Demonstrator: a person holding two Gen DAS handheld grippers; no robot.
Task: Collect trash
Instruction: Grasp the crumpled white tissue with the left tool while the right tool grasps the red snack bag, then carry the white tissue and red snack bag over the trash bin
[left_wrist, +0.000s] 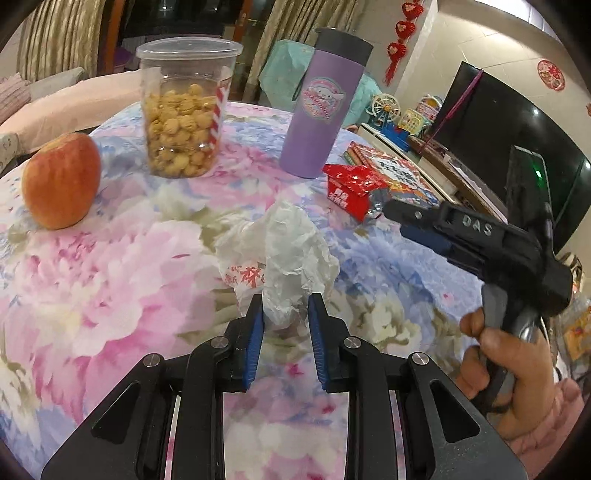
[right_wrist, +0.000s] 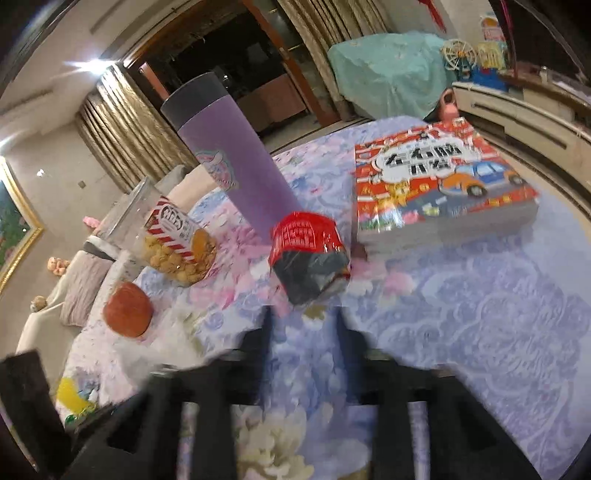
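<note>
A crumpled white plastic bag with red print lies in the middle of the floral tablecloth. My left gripper is shut on its near end, and the blue pads press the plastic from both sides. A red and black snack wrapper lies by the foot of the purple tumbler; in the left wrist view the wrapper shows at the right. My right gripper, blurred, stands open just short of the wrapper with nothing between its fingers. In the left wrist view the right gripper points at the wrapper, with a hand on its grip.
An apple sits at the left, with a clear jar of snacks and a purple tumbler behind. A colourful book lies right of the wrapper, near the table's edge. Something yellow lies at the near left.
</note>
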